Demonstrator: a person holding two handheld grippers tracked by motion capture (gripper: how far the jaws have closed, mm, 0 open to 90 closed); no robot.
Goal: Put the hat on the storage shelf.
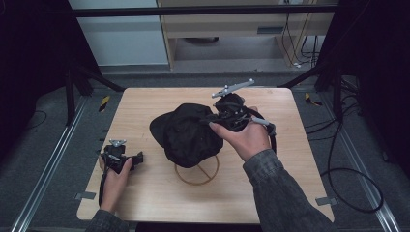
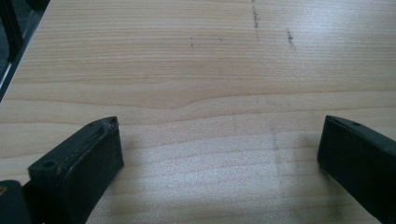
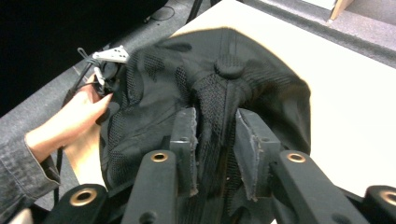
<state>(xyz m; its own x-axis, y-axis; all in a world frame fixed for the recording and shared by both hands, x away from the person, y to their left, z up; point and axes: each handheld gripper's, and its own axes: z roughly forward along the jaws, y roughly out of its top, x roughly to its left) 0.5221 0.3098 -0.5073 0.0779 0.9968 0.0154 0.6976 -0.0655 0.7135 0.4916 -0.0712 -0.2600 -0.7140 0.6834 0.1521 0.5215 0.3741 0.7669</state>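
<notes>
Two tools in play. Right tool point(image 3: 215, 140) has its jaws pinched on a fold of mesh at the crown of the black cap point(image 1: 186, 130), mid-surface, lifting that side. Thin bite: the fabric could slide free, or a pull could drag the cap off the wooden ring point(image 1: 197, 171) near the front edge. Right hand point(image 1: 244, 137) reaches in from the right, palm up under the tool. Left tool point(image 2: 219, 154) rests gaping and empty near the front-left corner of the surface point(image 1: 145, 203).

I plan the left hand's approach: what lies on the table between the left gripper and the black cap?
Bare wood; in the high view nothing lies between left gripper and black cap.
</notes>
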